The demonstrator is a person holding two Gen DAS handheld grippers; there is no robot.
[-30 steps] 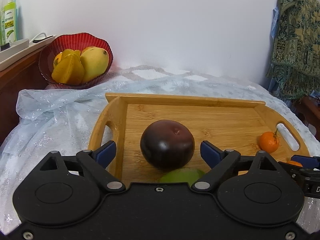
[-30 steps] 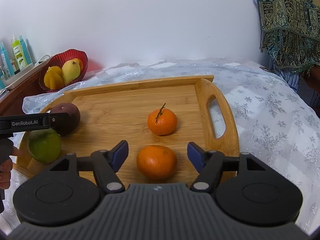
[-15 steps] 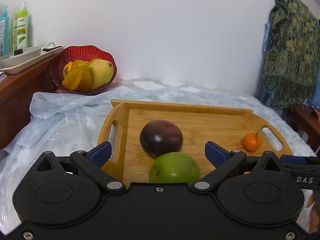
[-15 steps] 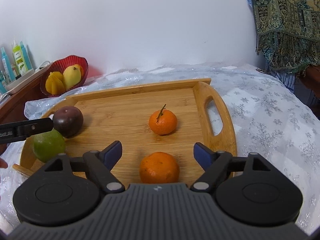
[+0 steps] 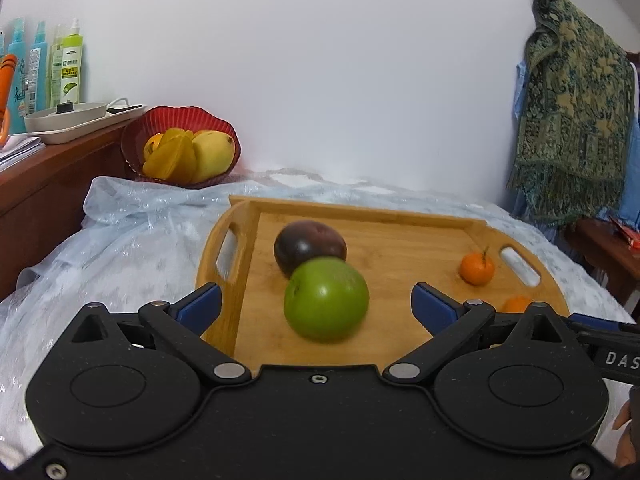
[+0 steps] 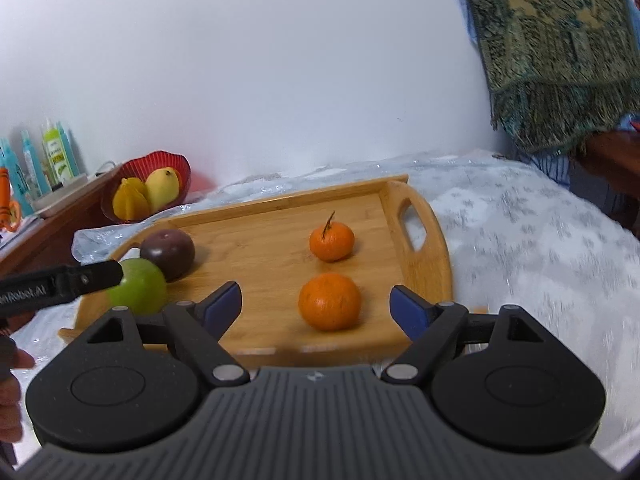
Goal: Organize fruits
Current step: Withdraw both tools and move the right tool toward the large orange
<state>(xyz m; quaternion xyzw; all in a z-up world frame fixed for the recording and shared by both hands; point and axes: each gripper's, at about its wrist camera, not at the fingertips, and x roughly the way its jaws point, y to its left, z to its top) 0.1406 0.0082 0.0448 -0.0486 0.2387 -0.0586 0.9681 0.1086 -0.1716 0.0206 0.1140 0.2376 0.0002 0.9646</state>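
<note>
On wooden tray (image 5: 408, 256), green fruit (image 5: 326, 300), purple fruit (image 5: 308, 244), two tangerines (image 6: 330, 301).

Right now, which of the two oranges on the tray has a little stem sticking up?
The far orange, nearer the tray's back edge. A thin stem pokes up from its top. The near orange, in front of the right gripper, shows none.

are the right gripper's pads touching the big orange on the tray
Apart. In the right wrist view the right gripper stands open, and bare tray shows between each blue pad and the big orange.
</note>
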